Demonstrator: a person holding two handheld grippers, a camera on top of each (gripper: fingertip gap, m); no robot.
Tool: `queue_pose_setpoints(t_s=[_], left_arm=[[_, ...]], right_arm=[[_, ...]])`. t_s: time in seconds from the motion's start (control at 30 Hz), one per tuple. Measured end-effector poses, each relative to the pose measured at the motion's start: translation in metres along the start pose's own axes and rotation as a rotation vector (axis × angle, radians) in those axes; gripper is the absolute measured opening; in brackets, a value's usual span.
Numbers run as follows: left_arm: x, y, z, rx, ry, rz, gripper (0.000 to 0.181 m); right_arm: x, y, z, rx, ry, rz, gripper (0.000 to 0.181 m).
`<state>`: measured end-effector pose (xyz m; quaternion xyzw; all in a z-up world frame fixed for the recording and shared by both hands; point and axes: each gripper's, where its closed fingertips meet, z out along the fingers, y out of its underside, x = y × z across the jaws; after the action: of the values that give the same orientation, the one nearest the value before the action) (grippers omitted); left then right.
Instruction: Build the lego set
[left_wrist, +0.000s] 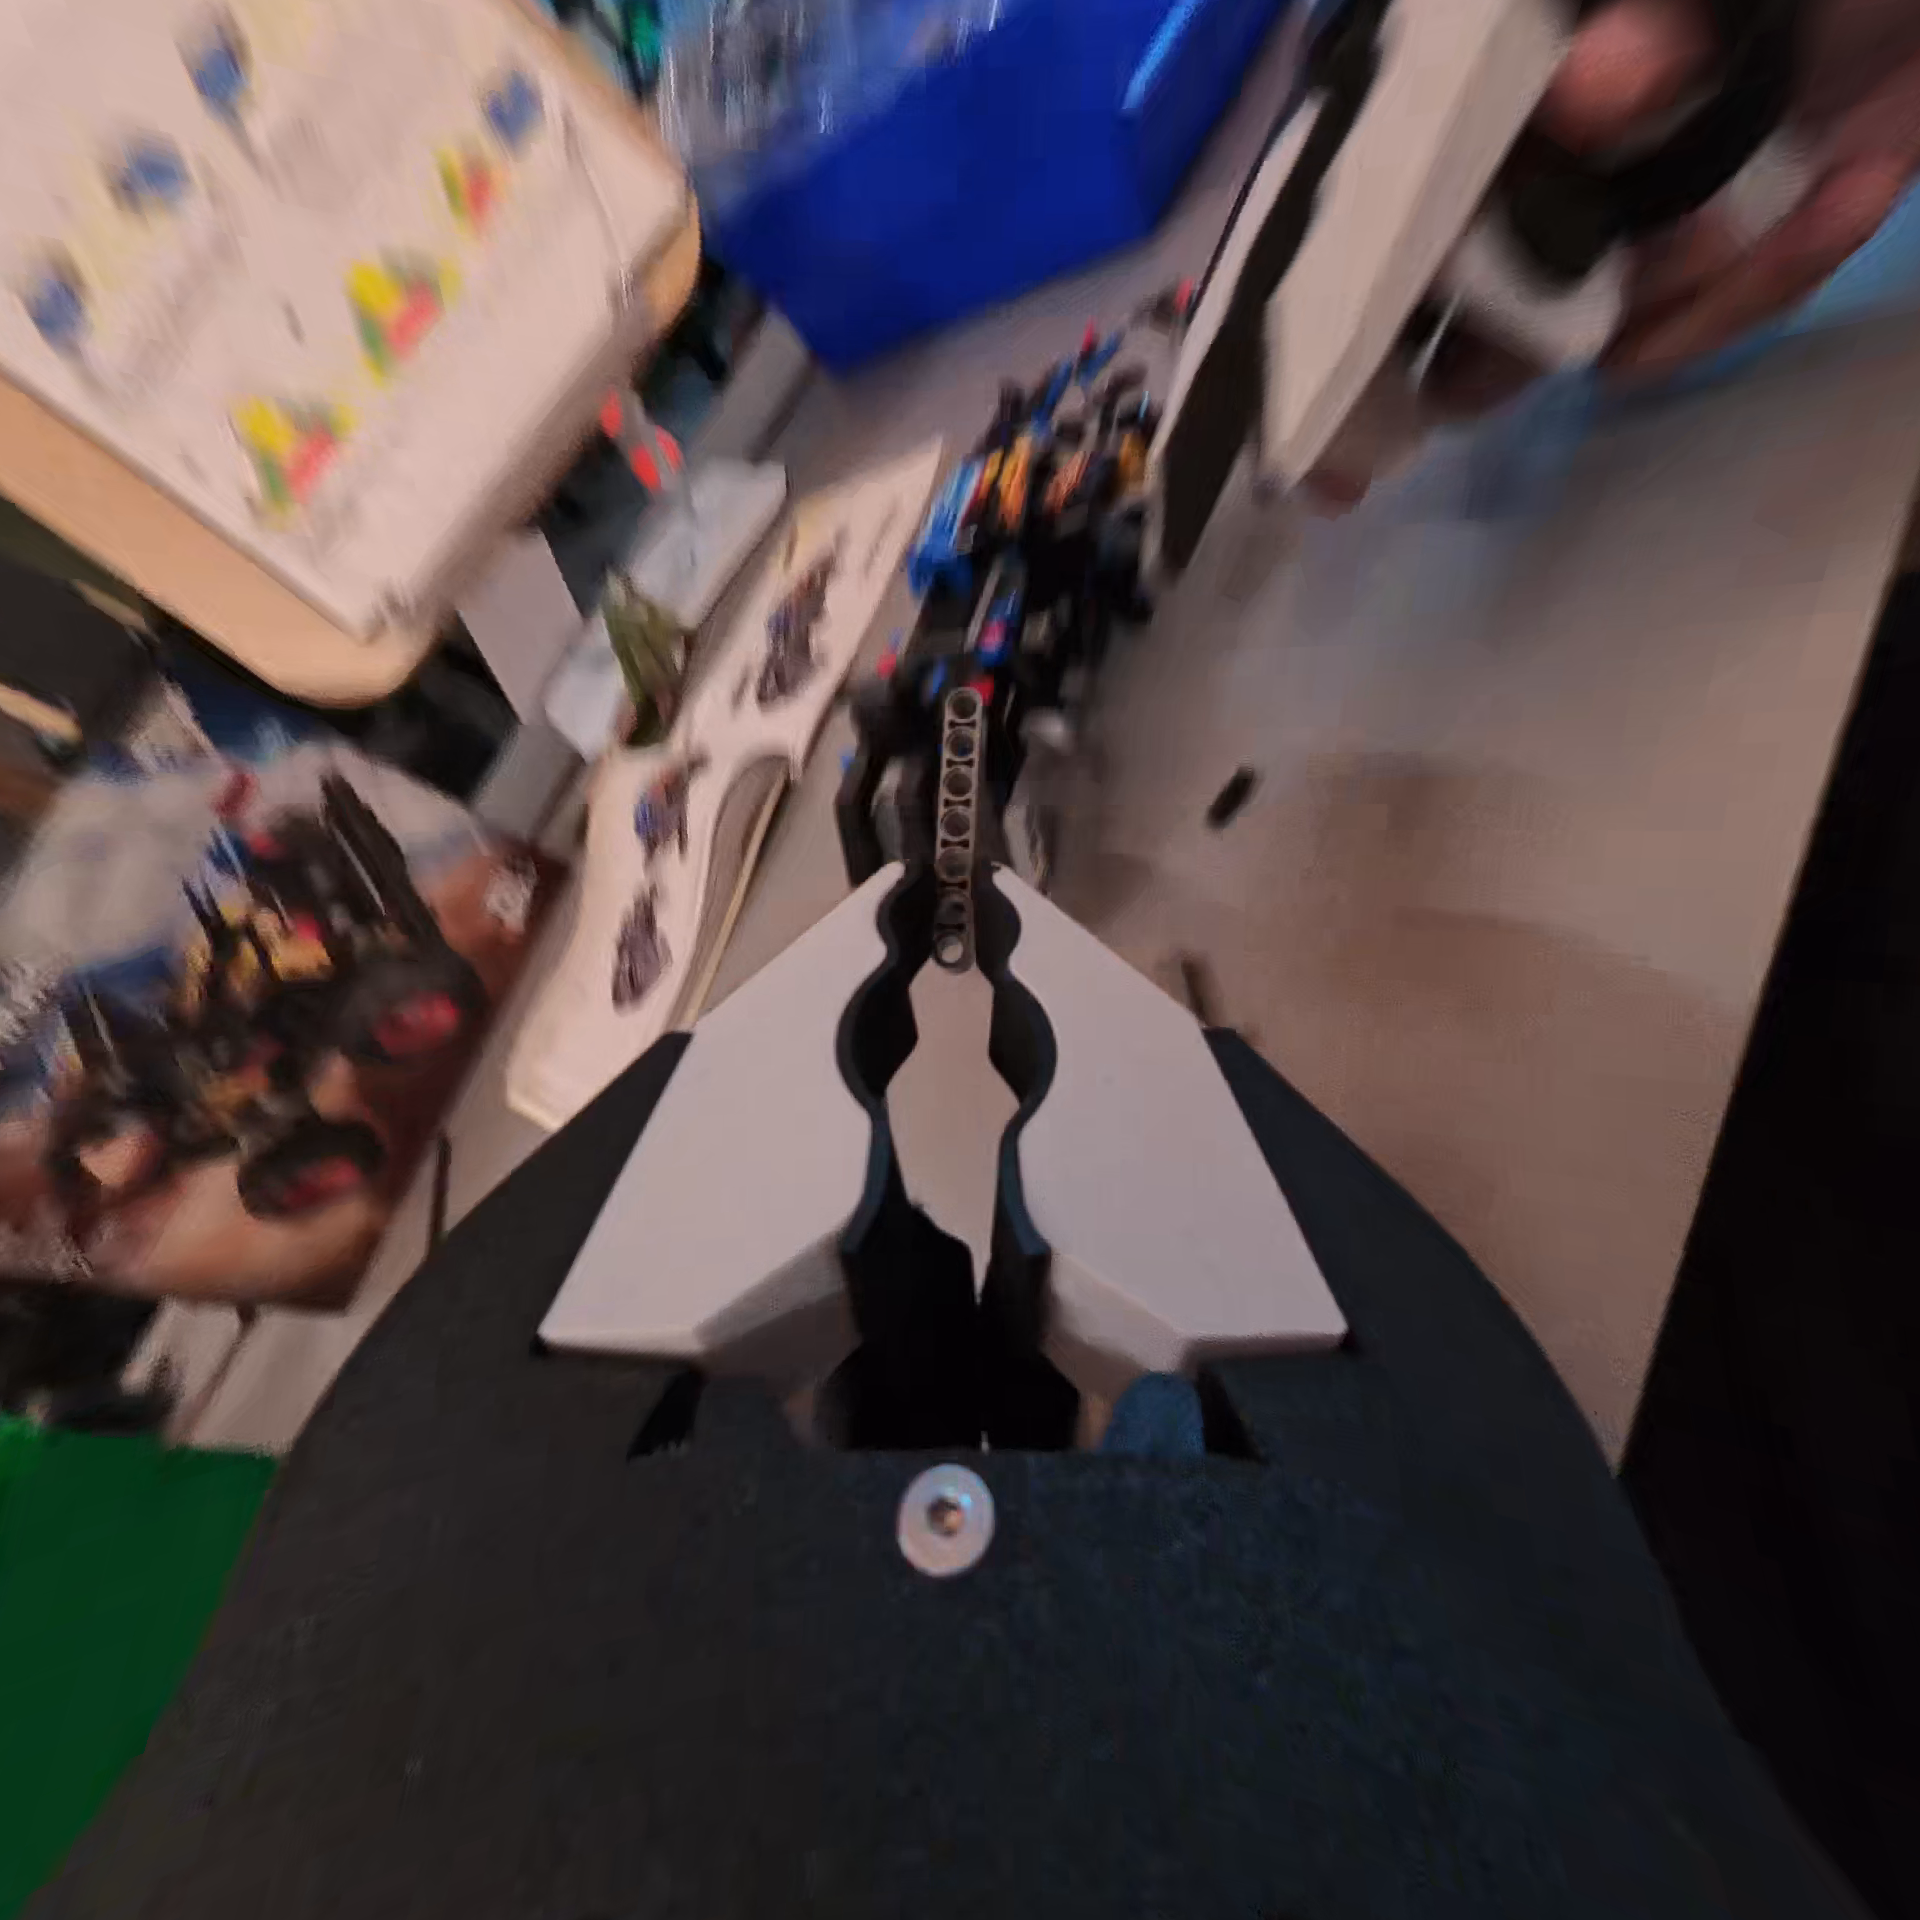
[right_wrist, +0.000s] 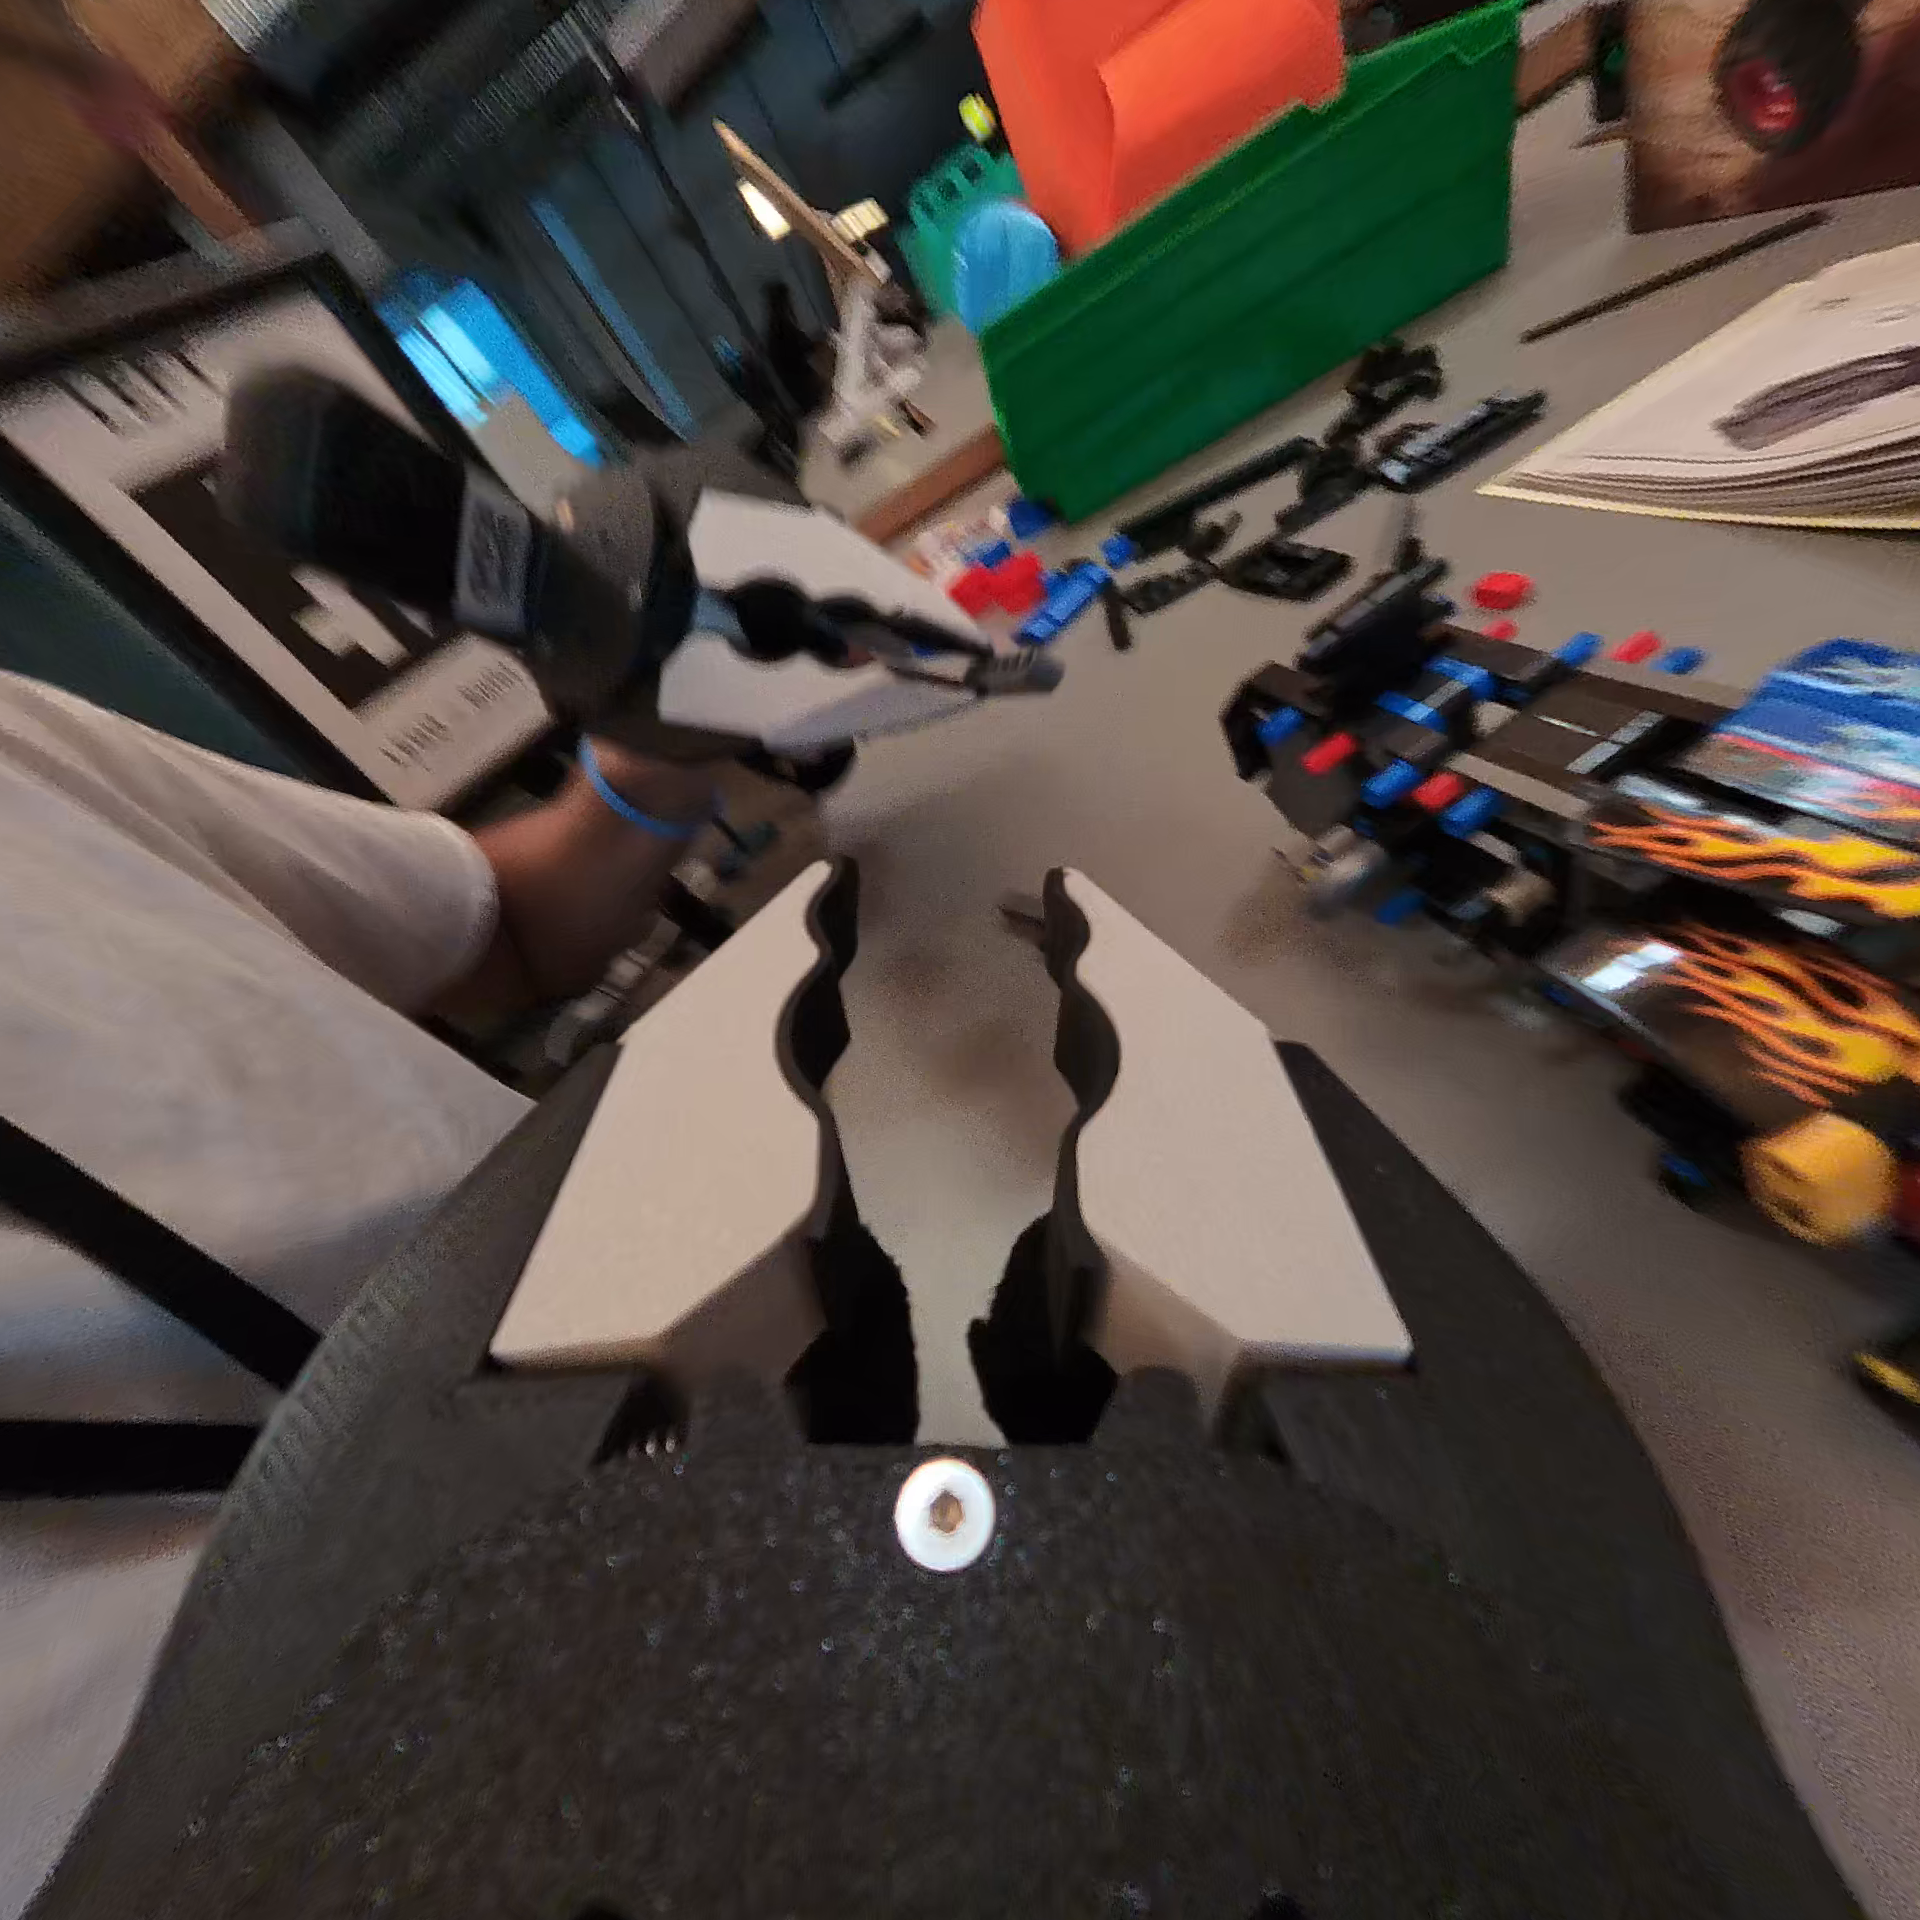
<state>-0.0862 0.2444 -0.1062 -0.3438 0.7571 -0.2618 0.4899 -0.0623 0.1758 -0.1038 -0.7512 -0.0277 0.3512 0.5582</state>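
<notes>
My left gripper (left_wrist: 951, 883) is pinched tight on a grey studless lego beam (left_wrist: 958, 821) with a row of holes, which sticks out past the fingertips above the grey table (left_wrist: 1455, 831). My right gripper (right_wrist: 948, 883) hangs over the same table with its jaws parted and nothing between them. The part-built black lego car (right_wrist: 1558, 831), with blue and red pins and flame-patterned panels, lies towards the table's right side, and loose lego pieces (right_wrist: 1143, 561) are scattered near a green bin (right_wrist: 1247, 312) at the far edge.
</notes>
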Motion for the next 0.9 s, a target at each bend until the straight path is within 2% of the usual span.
queue_pose_setpoints(t_s=[0.1,0.17,0.23,0.3,0.4,0.73,0.8,0.9], left_arm=[[0.02,-0.033,0.011,0.044,0.009,0.053,0.004],[0.028,-0.049,0.017,0.089,0.023,0.03,0.004],[0.031,-0.057,0.023,0.113,0.027,0.021,0.005],[0.034,-0.061,0.03,0.117,0.038,0.017,0.005],[0.036,-0.062,0.037,0.12,0.054,-0.005,0.005],[0.04,-0.07,0.045,0.149,0.101,-0.057,0.005],[0.044,-0.074,0.042,0.184,0.171,-0.131,0.009],[0.056,-0.073,0.039,0.166,0.46,-0.381,0.022]], right_arm=[[-0.008,-0.014,0.006,0.103,-0.117,0.172,0.035],[0.001,-0.02,-0.001,0.157,-0.114,0.243,0.024],[0.008,-0.024,-0.009,0.189,-0.1,0.278,0.022],[0.007,-0.025,-0.015,0.201,-0.108,0.27,0.007],[0.012,-0.022,-0.022,0.177,-0.065,0.254,0.007],[0.012,-0.022,-0.033,0.165,-0.064,0.224,0.008],[0.008,-0.022,-0.035,0.15,-0.077,0.177,0.007],[0.006,-0.019,-0.038,0.085,-0.044,0.046,0.007]])
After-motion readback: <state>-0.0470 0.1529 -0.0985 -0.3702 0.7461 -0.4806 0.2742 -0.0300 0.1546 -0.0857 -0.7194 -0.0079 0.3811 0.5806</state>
